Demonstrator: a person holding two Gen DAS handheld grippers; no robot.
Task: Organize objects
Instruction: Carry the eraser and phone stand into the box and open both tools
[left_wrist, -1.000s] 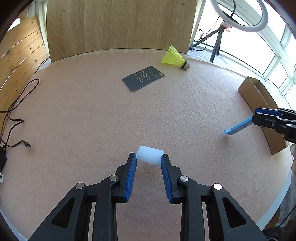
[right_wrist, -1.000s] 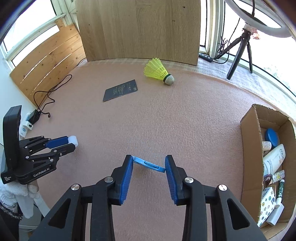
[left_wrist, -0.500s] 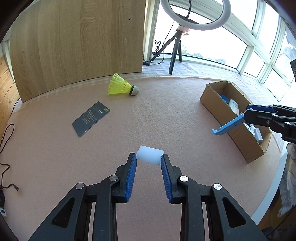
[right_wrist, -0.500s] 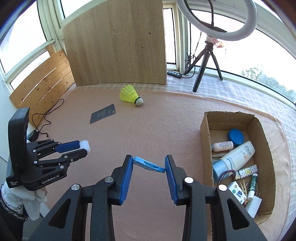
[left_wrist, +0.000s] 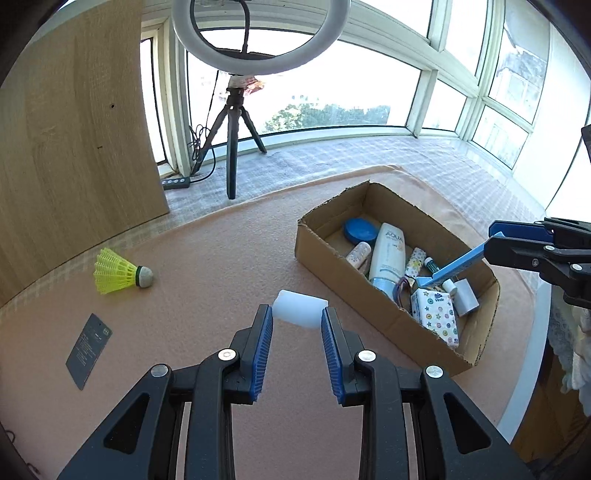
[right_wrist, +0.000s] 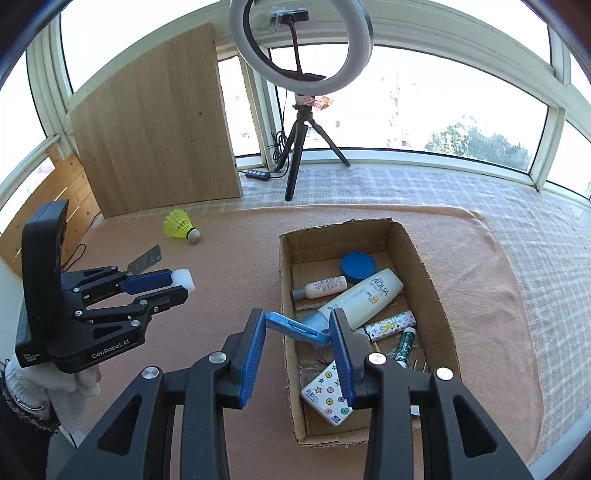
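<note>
Blue plastic clip lies crosswise in your right gripper jaws, clamped, already over the near end of the cardboard box, while your left gripper, gripping the white cylinder, hangs just short of the box's left wall.

We see the cardboard box on the mat, holding a lotion bottle, a round tin behind it and a tissue pack at its near end. Left of the box lie a shuttlecock and a card; the tripod stands behind.
</note>
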